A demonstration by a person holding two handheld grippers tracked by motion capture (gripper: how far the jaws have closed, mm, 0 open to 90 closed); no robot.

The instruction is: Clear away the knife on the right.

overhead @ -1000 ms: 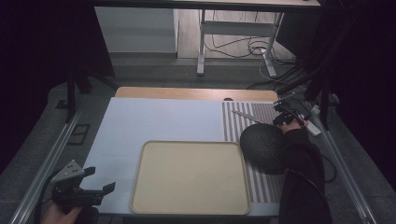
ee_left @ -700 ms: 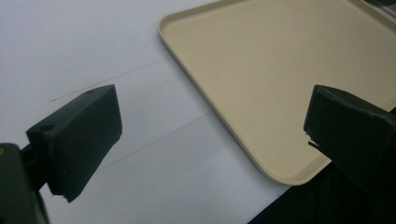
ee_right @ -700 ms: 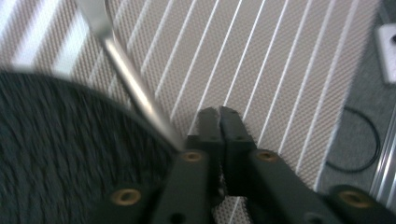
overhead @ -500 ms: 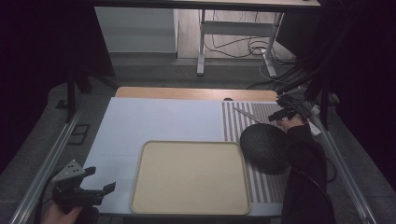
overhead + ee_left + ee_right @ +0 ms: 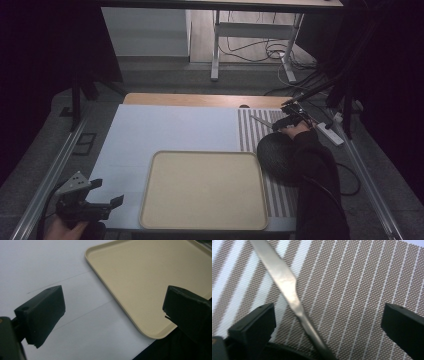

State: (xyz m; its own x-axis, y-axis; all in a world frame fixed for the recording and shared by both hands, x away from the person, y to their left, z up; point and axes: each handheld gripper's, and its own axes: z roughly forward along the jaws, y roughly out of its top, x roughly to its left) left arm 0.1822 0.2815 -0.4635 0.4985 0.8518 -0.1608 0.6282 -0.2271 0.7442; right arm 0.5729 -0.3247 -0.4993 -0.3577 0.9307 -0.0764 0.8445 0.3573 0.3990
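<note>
The slim silver metal knife [image 5: 287, 287] is seen lying on the brown-and-white striped woven placemat [image 5: 352, 290], between the spread, empty jaws of the right gripper [image 5: 327, 322]. Its long axis runs diagonally away from that gripper, which is far nearer than the left gripper [image 5: 85, 202], held released and empty beside the beige plastic tray [image 5: 205, 187].

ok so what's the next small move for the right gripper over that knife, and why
Probably ease the right gripper straight down and close on the knife. Its jaws stand wide open with the metal knife lying flat on the striped mat between them, nearer the left jaw, so shifting slightly to centre it first may help. The left gripper hangs open by the tray.
</note>
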